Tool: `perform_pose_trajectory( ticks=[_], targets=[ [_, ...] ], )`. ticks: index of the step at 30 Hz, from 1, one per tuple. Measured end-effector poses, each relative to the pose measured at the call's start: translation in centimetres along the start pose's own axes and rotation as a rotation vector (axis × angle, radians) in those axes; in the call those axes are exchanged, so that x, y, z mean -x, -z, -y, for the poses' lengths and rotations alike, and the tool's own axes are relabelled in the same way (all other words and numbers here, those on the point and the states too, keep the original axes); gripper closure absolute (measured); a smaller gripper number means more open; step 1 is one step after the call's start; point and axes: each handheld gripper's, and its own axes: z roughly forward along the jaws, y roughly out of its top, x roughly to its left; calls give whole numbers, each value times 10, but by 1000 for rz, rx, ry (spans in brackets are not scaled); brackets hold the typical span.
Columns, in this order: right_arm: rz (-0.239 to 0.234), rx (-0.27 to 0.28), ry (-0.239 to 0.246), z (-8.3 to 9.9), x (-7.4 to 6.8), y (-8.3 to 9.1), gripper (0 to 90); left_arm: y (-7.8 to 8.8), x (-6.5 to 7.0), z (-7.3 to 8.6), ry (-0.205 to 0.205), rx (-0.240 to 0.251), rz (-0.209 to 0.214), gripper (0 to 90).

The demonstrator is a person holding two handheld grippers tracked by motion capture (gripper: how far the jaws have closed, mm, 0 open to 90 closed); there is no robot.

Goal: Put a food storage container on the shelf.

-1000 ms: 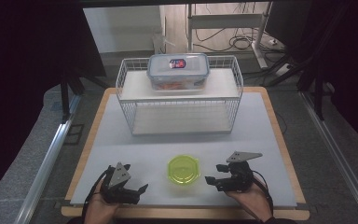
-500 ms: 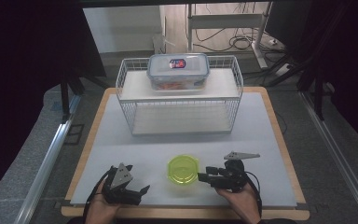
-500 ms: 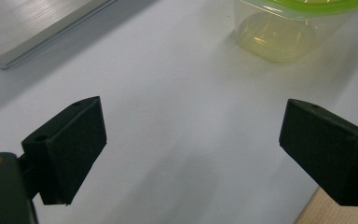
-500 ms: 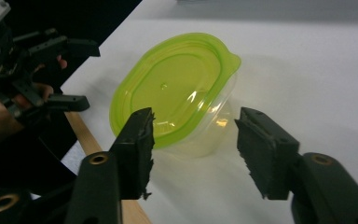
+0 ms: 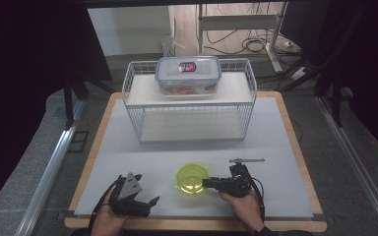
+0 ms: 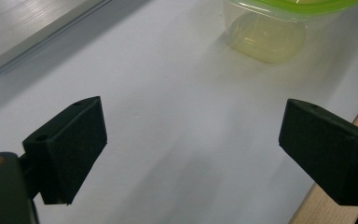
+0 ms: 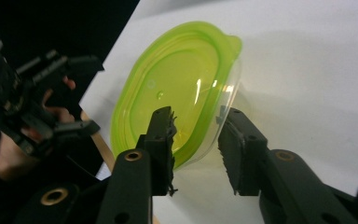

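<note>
Under lid [image 7: 177, 93], container [image 7: 223, 121] base hidden; right hand-held gripper [image 7: 196, 135] closing astride rim.

Both tools are matte black: the left tool [image 5: 137, 200], nearer the tabletop's [image 5: 275, 142] front-left corner, has a grey three-cornered plate on top and blocky, wedge-shaped pads [image 6: 70, 147]. The right tool [image 5: 211, 184], nearer the front-right, has brass-coloured pivot bushings, small screw holes in the jaw faces, a thin grey plate seen edge-on and a black cable looping behind. Bare hands, no gloves.
</note>
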Motion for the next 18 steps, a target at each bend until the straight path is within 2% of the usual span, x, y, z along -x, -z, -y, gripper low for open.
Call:
perform_pose_trajectory(
  ticks=[3, 10, 18],
  targets=[
    [-16, 3, -38, -2, 3, -1, 692, -1, 0, 0, -3, -3, 0, 73],
    [-25, 9, -59, -7, 5, -2, 798, -2, 1, 0, -9, -8, -3, 74],
    [-47, -30, -36, -11, 1, -5, 814, -1, 1, 0, -14, -8, -8, 75]
  ],
)
